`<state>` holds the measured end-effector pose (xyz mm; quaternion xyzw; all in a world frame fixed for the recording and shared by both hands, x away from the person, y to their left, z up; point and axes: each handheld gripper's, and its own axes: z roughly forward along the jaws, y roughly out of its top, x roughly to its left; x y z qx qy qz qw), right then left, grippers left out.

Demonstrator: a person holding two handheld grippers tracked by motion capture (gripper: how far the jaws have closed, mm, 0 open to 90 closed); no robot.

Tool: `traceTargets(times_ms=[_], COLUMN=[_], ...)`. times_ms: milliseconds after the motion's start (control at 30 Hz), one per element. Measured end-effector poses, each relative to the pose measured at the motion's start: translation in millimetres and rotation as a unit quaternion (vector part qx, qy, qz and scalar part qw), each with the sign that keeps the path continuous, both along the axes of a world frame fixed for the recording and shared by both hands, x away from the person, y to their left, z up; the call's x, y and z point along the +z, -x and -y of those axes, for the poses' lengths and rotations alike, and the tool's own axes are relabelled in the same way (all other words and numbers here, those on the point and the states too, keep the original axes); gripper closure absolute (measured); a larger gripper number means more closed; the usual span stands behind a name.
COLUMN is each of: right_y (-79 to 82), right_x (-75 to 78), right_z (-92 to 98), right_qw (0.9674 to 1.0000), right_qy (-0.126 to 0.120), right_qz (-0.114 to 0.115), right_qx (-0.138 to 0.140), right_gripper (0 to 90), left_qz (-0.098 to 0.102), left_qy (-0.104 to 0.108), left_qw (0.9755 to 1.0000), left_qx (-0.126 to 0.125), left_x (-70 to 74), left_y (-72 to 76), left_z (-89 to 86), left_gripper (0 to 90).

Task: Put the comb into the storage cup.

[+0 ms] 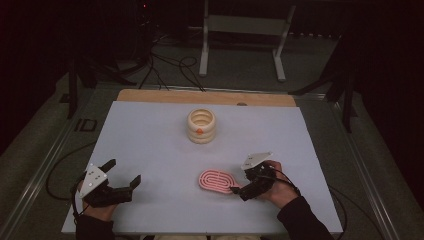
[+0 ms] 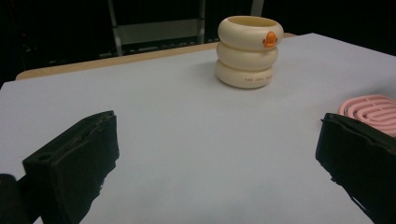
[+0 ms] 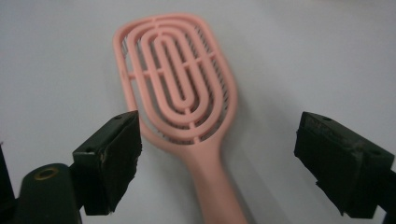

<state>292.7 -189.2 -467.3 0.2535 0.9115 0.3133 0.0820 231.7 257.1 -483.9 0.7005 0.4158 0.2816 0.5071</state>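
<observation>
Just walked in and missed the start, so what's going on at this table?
A person sits at a white table with a hand-held gripper in each hand. The right hand-held gripper is lined up on a pink hairbrush lying flat, its jaws wide open on either side of the handle, not pressing it. The left hand-held gripper rests open off to the side, holding nothing. A cream ringed holder with an orange duck bill stands upright farther back.

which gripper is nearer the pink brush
Right. The right gripper sits at the brush, its open jaws either side of the handle. The left gripper is well off to the brush's left, open.
</observation>
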Motion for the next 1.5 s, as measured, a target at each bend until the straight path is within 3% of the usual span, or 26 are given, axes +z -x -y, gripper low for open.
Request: traceTargets(times_ms=[133,200,300,367,500,533,667,1033,1167,1233,1500], right_y=[-0.5,-1.7,-1.2,-1.0,-1.5,-2.0,-3.5,-8.6,-9.3,-12.6,-11.2], right_x=[-3.4,-5.6,-7.0,-12.0,-13.3,-17.7,-20.7,-24.3,-24.2,-25.3,-27.5], right_z=[-2.0,-1.9,-3.1,-6.9,-7.3,-9.5,-10.4,-13.7,-14.8,-14.6,-17.9], right_qw=[0.9997,0.9994,0.9992,0.9976,0.9971,0.9948,0.993,0.9899,0.9892,0.988,0.9859], right_qy=[0.013,0.019,0.024,0.047,0.051,0.07,0.082,0.103,0.11,0.11,0.121], right_qz=[-0.017,-0.012,-0.016,-0.025,-0.026,-0.042,-0.052,-0.056,-0.06,-0.058,-0.062], right_qx=[0.01,0.025,0.027,0.045,0.05,0.06,0.068,0.08,0.076,0.091,0.098], right_gripper=[15.1,15.5,16.2,19.6,20.3,27.2,33.8,50.2,51.9,54.5,58.1], left_qz=[0.0,-0.001,0.0,0.0,-0.001,-0.001,-0.001,-0.002,-0.002,-0.002,-0.002], left_qy=[0.0,0.0,0.0,0.0,-0.001,0.0,-0.001,-0.002,-0.002,-0.002,-0.003], left_qw=[1.0,1.0,1.0,1.0,1.0,1.0,1.0,1.0,1.0,1.0,1.0], left_qx=[0.0,0.0,0.0,0.0,0.001,0.001,0.001,-0.001,-0.001,-0.001,-0.002], left_x=[-0.2,-0.2,-0.1,-0.1,-0.2,-0.2,-0.2,-0.7,-0.7,-0.7,-0.9], left_y=[-0.1,-0.1,-0.1,0.0,-0.1,-0.2,-0.1,-0.6,-0.6,-0.5,-0.8], left_z=[0.4,0.4,0.4,0.5,0.3,0.2,0.3,0.9,0.8,0.8,1.4], left_gripper=[0.4,0.4,0.4,0.4,0.4,0.4,0.4,0.4,0.4,0.4,0.4])
